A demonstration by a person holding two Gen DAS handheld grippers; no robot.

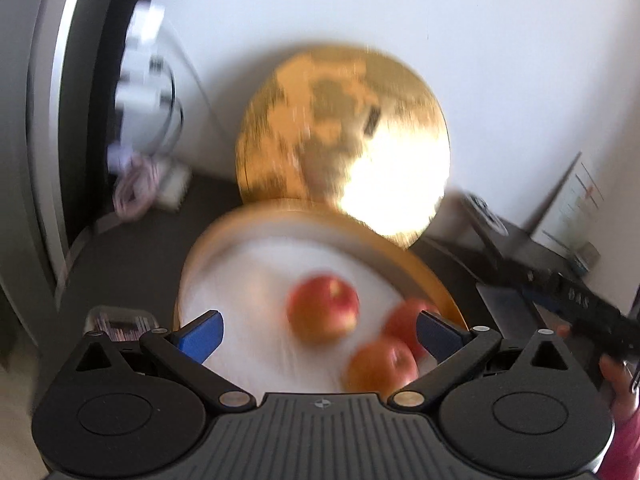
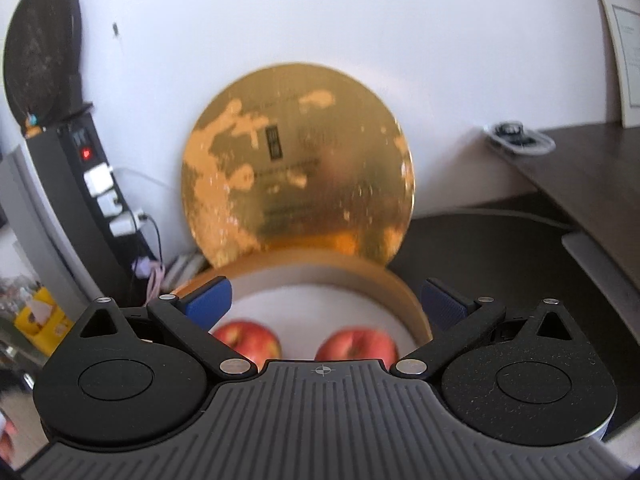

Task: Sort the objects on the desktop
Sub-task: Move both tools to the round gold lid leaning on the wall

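Red apples (image 1: 322,309), three, lie in one round box (image 1: 416,264).

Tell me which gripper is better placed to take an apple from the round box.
Probably the left gripper: its open jaws frame an apple, fully visible. In the right gripper view, the apples sit half hidden below.

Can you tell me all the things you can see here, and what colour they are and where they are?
apples: three, red and yellow, inside the round box.
round box: one, gold rim, white lining, on the dark desk.
gold lid: one, shiny gold, upright against the white wall behind the box.
power strip: one, black, white plugs, left of the lid.
cables: pale purple bundle, under the power strip.
left hand-held gripper: black, blue pads, open over the apples.
right hand-held gripper: black, blue pads, open over the box.
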